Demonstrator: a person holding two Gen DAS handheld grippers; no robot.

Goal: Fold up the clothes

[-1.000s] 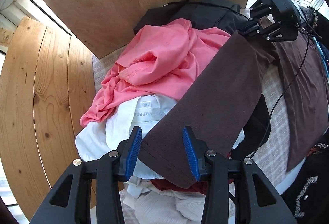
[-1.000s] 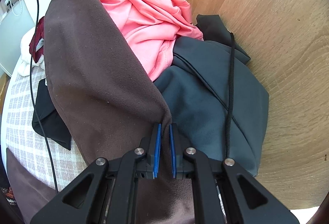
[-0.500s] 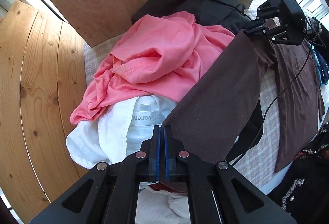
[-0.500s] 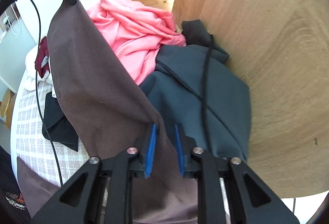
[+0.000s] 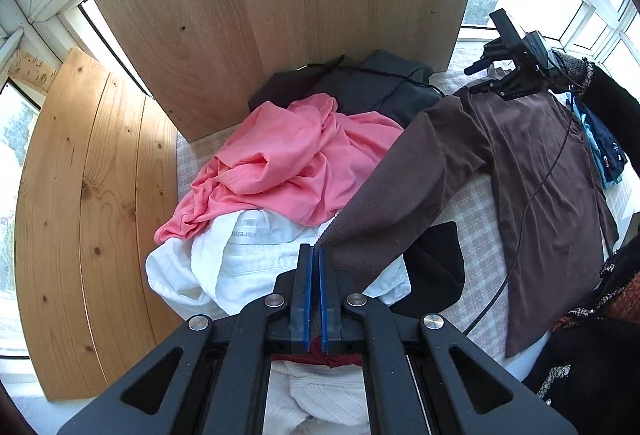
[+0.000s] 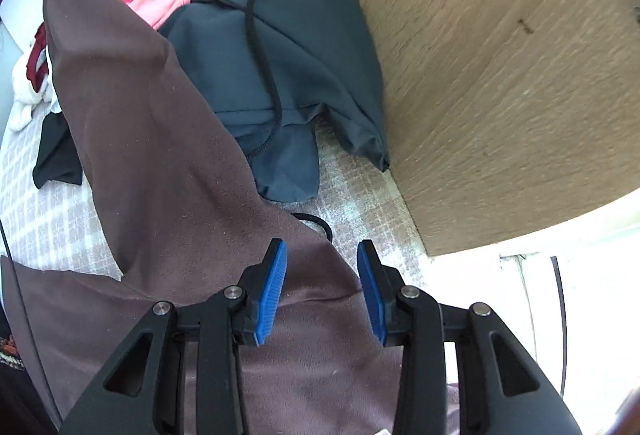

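- Since a second ago your left gripper (image 5: 314, 255) has closed on the cuff of the brown top (image 5: 532, 171) and lifted it clear of the white garment (image 5: 240, 267); your right gripper (image 6: 322, 255) has let go of the shoulder and slid away from the pile.
- Your left fingers are clenched on the cuff end of the sleeve, which runs taut from the blue pads up toward 1 o'clock in the left wrist view.
- Your right jaws have just been opening, and the blue pads (image 6: 272, 287) now stand apart (brown fabric lies under and between them, and neither pad presses it).
- Most of the brown top lies spread on the checked cover (image 5: 484, 235), its body at 3 o'clock in the left view, the raised sleeve crossing the pile.
- At 11 o'clock of the cuff sits the pink garment (image 5: 296, 159), heaped on the white one.
- Behind the pink one, at 12 o'clock, the dark grey garment (image 6: 304, 51) rests against the wooden panel (image 5: 280, 3), a black cord (image 6: 256, 27) draped across it.
- A black piece of cloth (image 5: 436, 267) lies just beside the sleeve at 4 o'clock of your left pads.
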